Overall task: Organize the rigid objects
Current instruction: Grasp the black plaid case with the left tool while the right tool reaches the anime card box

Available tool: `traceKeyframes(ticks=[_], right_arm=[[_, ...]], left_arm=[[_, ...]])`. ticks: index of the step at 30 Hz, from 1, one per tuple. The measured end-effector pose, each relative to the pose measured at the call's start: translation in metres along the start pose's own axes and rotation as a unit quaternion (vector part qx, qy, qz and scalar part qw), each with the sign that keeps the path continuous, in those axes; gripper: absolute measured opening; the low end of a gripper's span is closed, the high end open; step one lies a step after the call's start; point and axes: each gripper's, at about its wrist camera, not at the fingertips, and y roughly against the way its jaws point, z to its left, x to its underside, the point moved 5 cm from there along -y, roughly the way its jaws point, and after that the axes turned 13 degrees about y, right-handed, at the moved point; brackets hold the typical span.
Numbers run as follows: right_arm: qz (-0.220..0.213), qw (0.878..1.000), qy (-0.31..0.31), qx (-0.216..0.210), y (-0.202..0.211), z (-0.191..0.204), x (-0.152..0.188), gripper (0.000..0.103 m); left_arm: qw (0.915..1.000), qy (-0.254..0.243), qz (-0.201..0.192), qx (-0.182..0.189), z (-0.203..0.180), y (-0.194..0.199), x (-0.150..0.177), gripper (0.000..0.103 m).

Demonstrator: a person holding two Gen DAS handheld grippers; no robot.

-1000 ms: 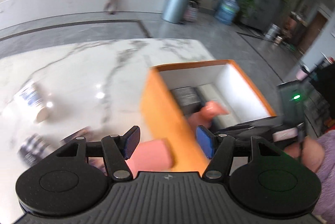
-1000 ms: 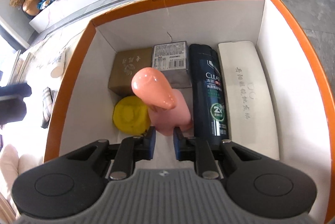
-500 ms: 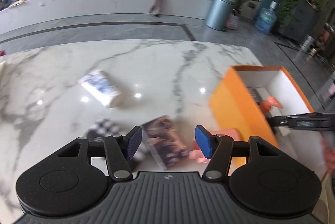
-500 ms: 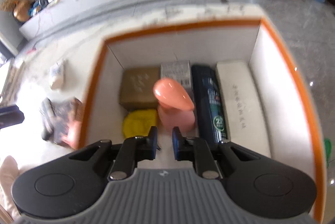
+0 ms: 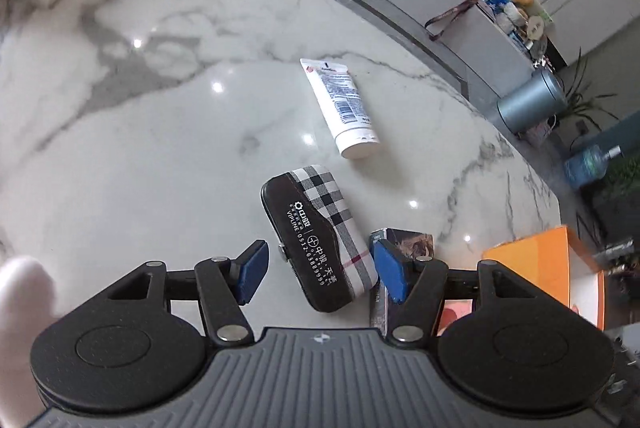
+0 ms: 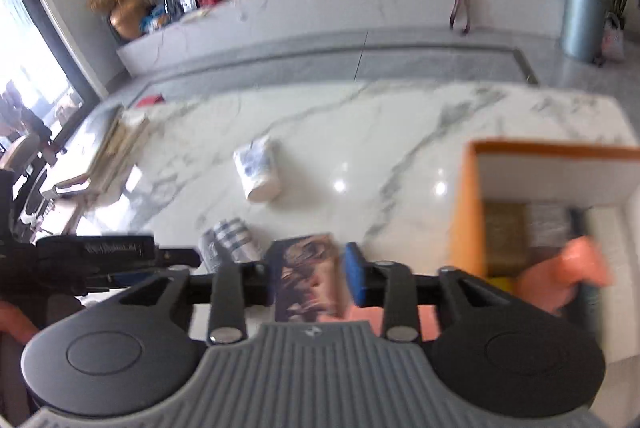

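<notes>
Both grippers empty | L gripper (image 5: 318, 274) wide over plaid case (image 5: 320, 236) | R gripper (image 6: 310, 280) opening, nothing held

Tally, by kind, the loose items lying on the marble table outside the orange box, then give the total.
Tube: 1
Plaid case: 1
Picture-printed box: 1
Pink item: 1
Total: 4

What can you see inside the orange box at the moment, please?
In the orange box: a pink bottle, a brown carton, a grey packet, something yellow. Blur and the frame edge hide the rest.
</notes>
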Motion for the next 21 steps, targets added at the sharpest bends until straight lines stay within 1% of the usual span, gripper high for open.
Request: traceKeyframes(ticks=[1, 2, 4, 6, 10, 11, 12, 15, 16, 17, 19, 21], right_arm=[[0.008, 1.0, 0.004, 0.004, -0.011, 0.006, 0.001, 0.045], [0.019, 1.0, 0.001, 0.012, -0.023, 0.008, 0.002, 0.046], [0.033, 0.999, -0.015, 0.017, -0.043, 0.013, 0.009, 0.046], [0.039, 0.999, -0.028, 0.022, -0.056, 0.013, 0.014, 0.046], [0.056, 0.997, -0.05, 0.012, -0.079, 0.008, 0.023, 0.047], [0.05, 0.997, -0.053, 0.015, -0.081, 0.006, 0.023, 0.047], [0.046, 0.997, -0.052, 0.017, -0.083, 0.005, 0.023, 0.047], [0.049, 0.998, -0.049, 0.007, -0.096, 0.007, 0.02, 0.05], [0.049, 0.998, -0.046, 0.003, -0.099, 0.008, 0.021, 0.054], [0.045, 0.998, -0.047, -0.005, -0.1, 0.009, 0.022, 0.054], [0.042, 0.998, -0.038, -0.018, -0.102, 0.013, 0.021, 0.053], [0.042, 0.998, -0.02, -0.042, -0.104, 0.02, 0.02, 0.05]], left_arm=[[1.0, 0.003, 0.0, -0.007, 0.001, -0.004, 0.0, 0.072], [0.9999, 0.004, -0.003, -0.011, 0.001, -0.006, 0.001, 0.072], [0.9998, -0.007, -0.007, -0.018, 0.001, -0.009, 0.004, 0.073], [0.9994, -0.003, -0.013, -0.031, 0.004, -0.014, 0.005, 0.075], [0.9992, 0.016, 0.003, -0.036, 0.009, -0.028, 0.006, 0.075], [0.9992, 0.014, 0.003, -0.037, 0.009, -0.031, 0.006, 0.075], [0.9994, 0.008, -0.004, -0.034, 0.008, -0.032, 0.005, 0.076], [0.9983, -0.025, -0.03, -0.044, 0.003, -0.033, 0.002, 0.076], [0.9978, -0.033, -0.037, -0.044, 0.002, -0.034, 0.001, 0.076], [0.9974, -0.041, -0.041, -0.043, 0.0, -0.035, 0.001, 0.076], [0.9966, -0.061, -0.041, -0.036, -0.005, -0.038, 0.001, 0.075], [0.9953, -0.077, -0.044, -0.038, -0.007, -0.039, 0.002, 0.075]])
